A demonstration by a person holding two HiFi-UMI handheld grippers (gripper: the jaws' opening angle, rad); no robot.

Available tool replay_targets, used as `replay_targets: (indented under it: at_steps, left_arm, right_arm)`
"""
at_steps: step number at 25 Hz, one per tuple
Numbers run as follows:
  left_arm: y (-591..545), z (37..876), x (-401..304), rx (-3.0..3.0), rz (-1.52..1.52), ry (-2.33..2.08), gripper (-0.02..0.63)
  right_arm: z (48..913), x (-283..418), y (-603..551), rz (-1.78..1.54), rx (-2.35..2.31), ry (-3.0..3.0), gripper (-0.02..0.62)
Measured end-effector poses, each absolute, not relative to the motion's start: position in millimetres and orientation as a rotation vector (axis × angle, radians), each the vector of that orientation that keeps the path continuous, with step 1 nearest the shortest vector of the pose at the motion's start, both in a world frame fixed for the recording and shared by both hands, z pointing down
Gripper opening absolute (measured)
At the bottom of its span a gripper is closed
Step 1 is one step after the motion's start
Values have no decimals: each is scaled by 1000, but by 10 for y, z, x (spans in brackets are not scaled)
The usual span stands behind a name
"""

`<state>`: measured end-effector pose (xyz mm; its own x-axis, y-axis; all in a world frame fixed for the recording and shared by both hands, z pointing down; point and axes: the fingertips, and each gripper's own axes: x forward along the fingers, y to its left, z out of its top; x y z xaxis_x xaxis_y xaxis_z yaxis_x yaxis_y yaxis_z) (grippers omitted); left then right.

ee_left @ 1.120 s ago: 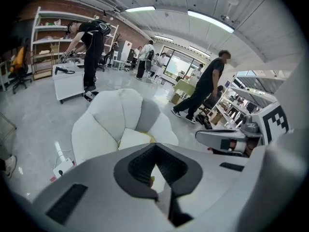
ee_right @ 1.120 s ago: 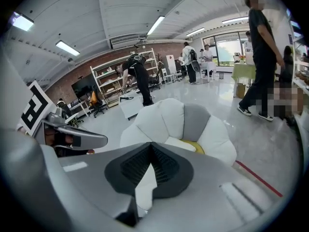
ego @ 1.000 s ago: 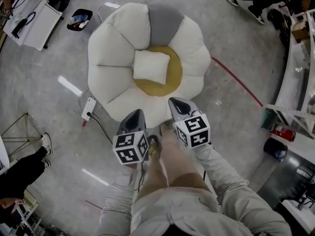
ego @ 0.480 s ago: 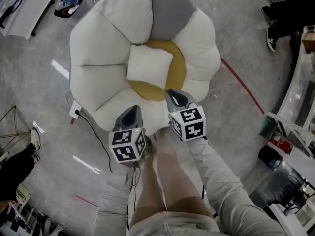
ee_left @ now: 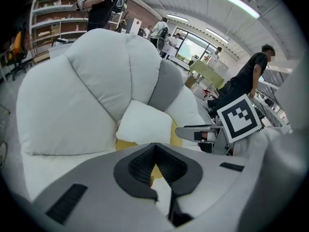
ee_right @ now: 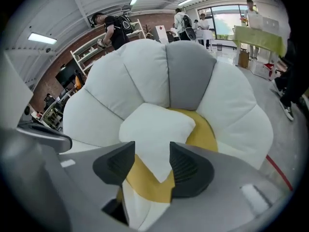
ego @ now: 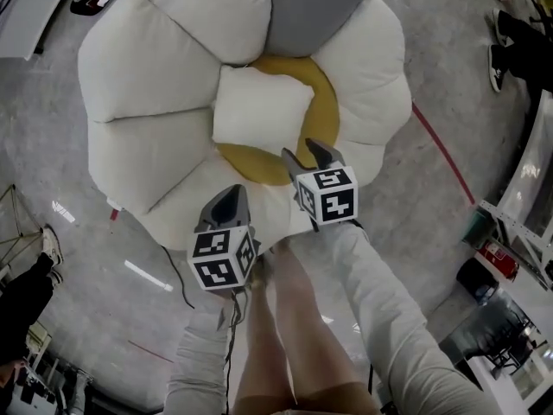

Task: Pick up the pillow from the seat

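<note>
Nearest to you in the head view, your pale sleeves run down to the two tools. Your left gripper [ego: 229, 199] hangs over the near edge of the seat [ego: 147, 145]. In the left gripper view, its jaws meet at the tips and there is nothing between them. Your right gripper [ego: 308, 152] sits a little further forward, over the seat's yellow centre [ego: 327, 111] and just short of the pillow [ego: 259, 106].

In the right gripper view, its jaws are apart and opening. They grip nothing: the pillow's near corner and a strip of yellow show through the gap, but the pads are not on the fabric. From the left gripper view you can see the right tool's marker cube [ee_left: 240, 119] off to the right, above the seat's rim.

Past the jaws, the white pillow lies flat in the middle of the seat, covering most of the yellow disc. It is ringed by fat white petals and one grey petal [ego: 307, 11] at the far side (the seat is shaped like a flower). The pillow touches neither tool.

Beyond the seat, the pale floor [ego: 104, 266] carries a red line [ego: 441, 150] to your right. Further back, the left gripper view shows a person in black [ee_left: 246, 79] standing.
</note>
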<state>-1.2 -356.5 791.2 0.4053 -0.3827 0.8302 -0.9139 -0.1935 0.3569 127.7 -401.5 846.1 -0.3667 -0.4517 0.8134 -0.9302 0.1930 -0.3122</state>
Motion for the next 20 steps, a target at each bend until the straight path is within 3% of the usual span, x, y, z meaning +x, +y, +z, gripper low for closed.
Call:
replay_targets:
  at_steps: [12,20]
  left_arm:
    - [-3684,8384,-51,1742,758,-1135,5]
    - [-3651,8448,18,1737,757,-1125,5]
  right_arm:
    - [9298,1270,-4217,1182,1229,-1891,311]
    - [9536,1283,-4256,1141,1167,-1857,321]
